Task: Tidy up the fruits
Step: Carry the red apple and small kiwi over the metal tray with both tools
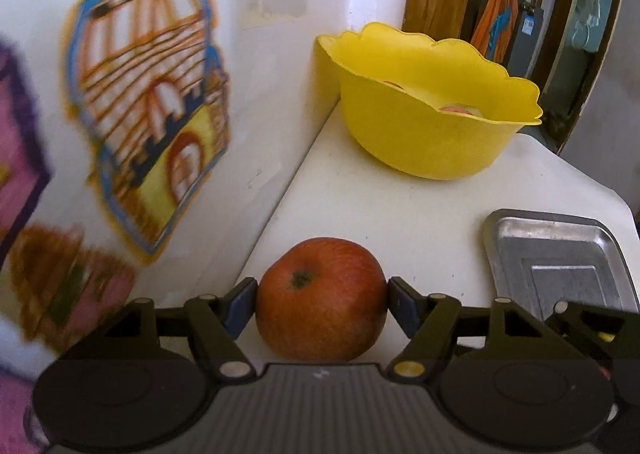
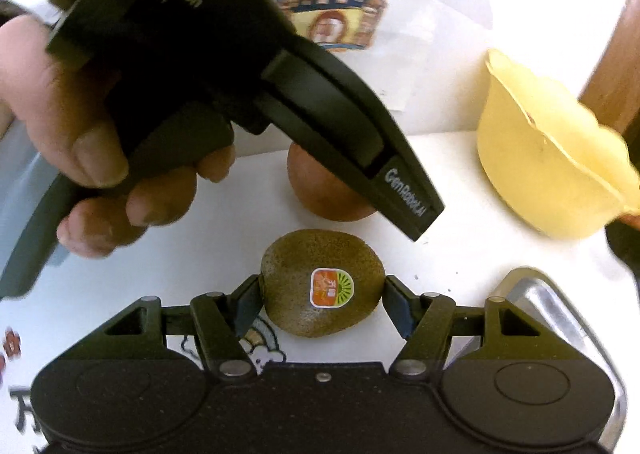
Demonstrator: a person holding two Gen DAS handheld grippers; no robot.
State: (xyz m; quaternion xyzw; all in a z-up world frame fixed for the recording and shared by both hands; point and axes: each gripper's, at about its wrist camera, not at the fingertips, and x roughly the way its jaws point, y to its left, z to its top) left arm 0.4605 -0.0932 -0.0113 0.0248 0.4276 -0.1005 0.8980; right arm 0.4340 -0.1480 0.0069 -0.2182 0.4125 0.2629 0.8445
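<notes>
Left claw (image 1: 322,296) nearest the lens, clenched on the apple (image 1: 320,298), a blue pad touching each flank, stem end facing the camera. Right claw (image 2: 322,298) likewise gripping the kiwi (image 2: 322,282), sticker up, pads at both sides. Each fruit sits centred between its fingertips, low over the white table (image 1: 380,206); whether either still touches the surface is hard to tell.

Largest first: table against a wall with a paper castle drawing (image 1: 148,94). Yellow bowl (image 1: 432,106) at the far corner, well apart from the apple, some reddish fruit inside, only tops showing. Steel tray (image 1: 556,258) near the right, looks bare in the part visible.

Judgement: carry step, both fruits headed for bowl or tray; which goes where can't be told. Do it well: keep the squeeze even, lift clear of the scalloped rim, lower before releasing so nothing rolls. In the right wrist view the left tool and the person's hand (image 2: 80,134) cross just above the kiwi, so stagger the two moves.
</notes>
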